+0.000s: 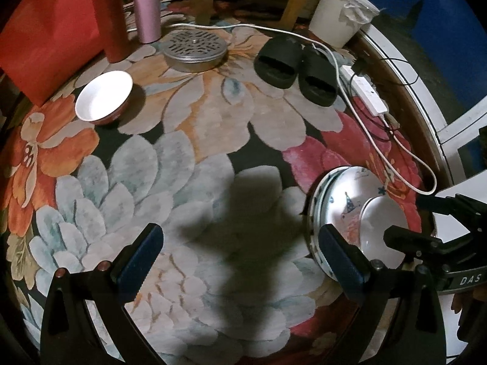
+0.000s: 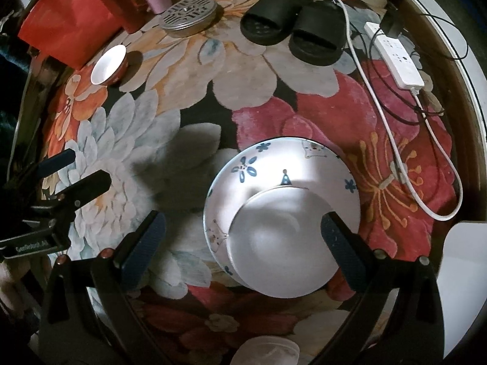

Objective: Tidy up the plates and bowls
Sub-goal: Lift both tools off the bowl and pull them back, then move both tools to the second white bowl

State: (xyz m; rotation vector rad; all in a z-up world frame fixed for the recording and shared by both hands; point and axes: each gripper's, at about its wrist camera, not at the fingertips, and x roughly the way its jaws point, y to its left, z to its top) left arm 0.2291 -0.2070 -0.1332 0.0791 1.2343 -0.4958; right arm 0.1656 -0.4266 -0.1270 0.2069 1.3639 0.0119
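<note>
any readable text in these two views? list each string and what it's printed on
"DAS" – white letters on the body of the right gripper, seen from the left wrist view; the rest is cut off.
"GenRobot.AI" – on the body of the left gripper, in the right wrist view; small and partly blurred, so that reading is tentative.
Plate carries blue flowers and figures only, no lettering.
Nothing else readable.
</note>
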